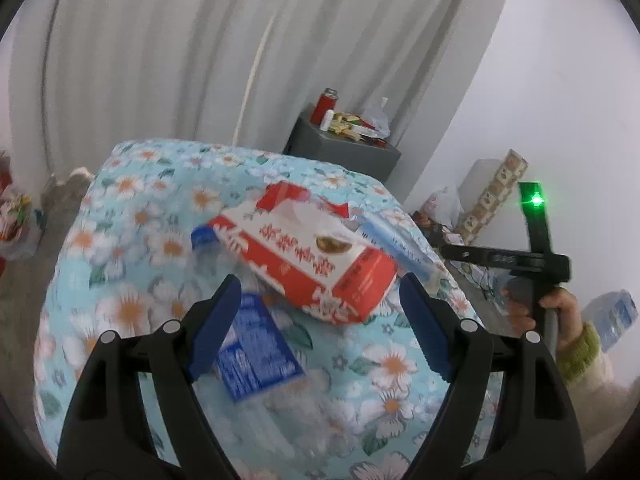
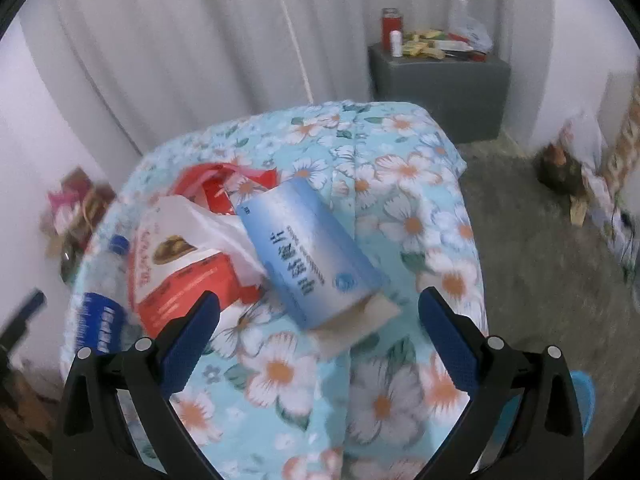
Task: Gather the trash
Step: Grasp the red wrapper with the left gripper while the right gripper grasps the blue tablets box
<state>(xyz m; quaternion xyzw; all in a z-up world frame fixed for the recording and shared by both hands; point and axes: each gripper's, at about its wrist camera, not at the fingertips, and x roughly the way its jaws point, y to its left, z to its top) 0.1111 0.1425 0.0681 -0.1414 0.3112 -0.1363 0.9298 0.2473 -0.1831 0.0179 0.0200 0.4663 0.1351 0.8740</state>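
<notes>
On a table under a floral cloth (image 1: 132, 240) lie a red-and-white tissue box (image 1: 304, 256), a clear plastic bottle with a blue cap and label (image 1: 252, 344) and a light blue box (image 1: 396, 240). My left gripper (image 1: 320, 320) is open just above the bottle's label, in front of the tissue box, with nothing held. In the right wrist view the light blue box (image 2: 308, 248) leans on the tissue box (image 2: 180, 268), with the bottle (image 2: 100, 312) to the left and a red bag (image 2: 224, 184) behind. My right gripper (image 2: 320, 336) stands open just short of the blue box.
A grey cabinet (image 2: 440, 80) with a red jar (image 2: 390, 30) and small packets stands beyond the table by a white curtain. Bags and boxes lie on the floor (image 2: 560, 168) at the right wall. A hand in a green cuff (image 1: 560, 312) holds the right tool.
</notes>
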